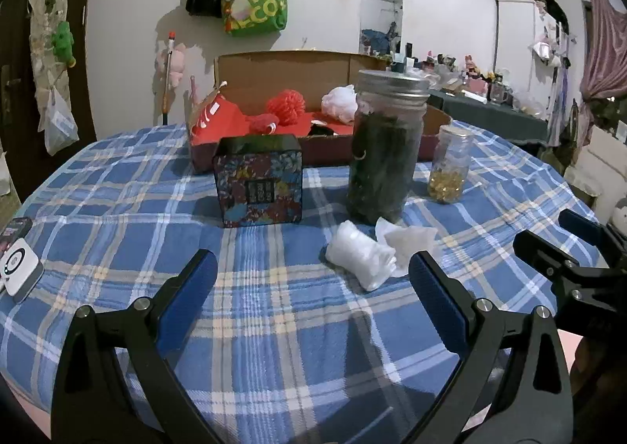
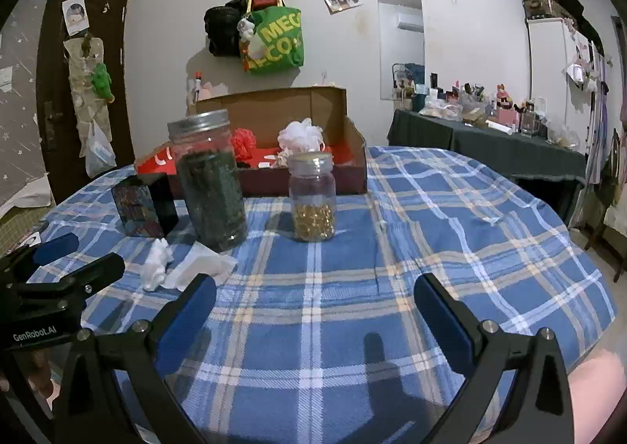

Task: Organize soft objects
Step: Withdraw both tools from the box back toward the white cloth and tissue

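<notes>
I hold my left gripper [image 1: 313,279] low over the blue checked cloth [image 1: 274,326], its fingers spread wide and holding nothing. My right gripper [image 2: 315,299] is the same, wide apart and bare. At about one o'clock from my left gripper lies a white soft roll [image 1: 358,254], and a crumpled white piece [image 1: 409,240] touches it. The tip of my left gripper's right finger covers a corner of that piece. Behind them stands a tall dark jar [image 1: 386,146]; I cannot tell what is inside. It hides part of the cardboard box [image 1: 282,71] at twelve o'clock, where a red puff [image 1: 286,105] and a white puff [image 1: 339,101] sit. A small jar [image 1: 450,167] holds gold bits.
</notes>
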`<state>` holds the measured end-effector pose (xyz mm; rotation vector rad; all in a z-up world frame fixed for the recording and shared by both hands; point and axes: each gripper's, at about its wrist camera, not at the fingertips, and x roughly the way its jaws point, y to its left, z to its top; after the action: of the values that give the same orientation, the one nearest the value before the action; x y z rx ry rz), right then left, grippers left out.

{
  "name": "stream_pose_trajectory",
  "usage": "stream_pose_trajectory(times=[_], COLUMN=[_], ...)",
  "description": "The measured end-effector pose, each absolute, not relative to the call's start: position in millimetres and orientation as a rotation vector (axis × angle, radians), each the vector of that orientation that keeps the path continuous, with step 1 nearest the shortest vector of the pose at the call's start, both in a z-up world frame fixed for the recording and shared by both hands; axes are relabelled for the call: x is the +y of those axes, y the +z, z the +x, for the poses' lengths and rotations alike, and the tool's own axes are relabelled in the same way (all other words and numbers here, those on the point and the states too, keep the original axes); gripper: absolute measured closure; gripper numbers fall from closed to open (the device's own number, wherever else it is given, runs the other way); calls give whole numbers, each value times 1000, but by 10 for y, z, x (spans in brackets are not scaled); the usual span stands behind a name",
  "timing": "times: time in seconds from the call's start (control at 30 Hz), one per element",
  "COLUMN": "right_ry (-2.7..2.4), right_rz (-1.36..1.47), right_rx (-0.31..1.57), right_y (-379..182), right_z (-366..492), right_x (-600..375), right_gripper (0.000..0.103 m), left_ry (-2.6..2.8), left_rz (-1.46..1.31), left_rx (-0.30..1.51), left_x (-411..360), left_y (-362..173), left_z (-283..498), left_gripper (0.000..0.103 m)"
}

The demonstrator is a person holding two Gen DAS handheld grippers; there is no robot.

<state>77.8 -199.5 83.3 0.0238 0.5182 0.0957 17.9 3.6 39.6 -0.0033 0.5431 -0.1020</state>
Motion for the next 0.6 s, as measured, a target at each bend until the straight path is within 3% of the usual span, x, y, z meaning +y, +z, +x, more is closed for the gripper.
stream_pose_trajectory(times=[0.6], right_ry=[96], right_rz=[18], right_rx=[570], right_y=[710], right_z=[862], right_x=[-2021], right_gripper=[0], left_ry=[-98], left_rz=[-10], left_rx=[596], left_x=[87], left_y=[302], left_z=[275], left_gripper=[3])
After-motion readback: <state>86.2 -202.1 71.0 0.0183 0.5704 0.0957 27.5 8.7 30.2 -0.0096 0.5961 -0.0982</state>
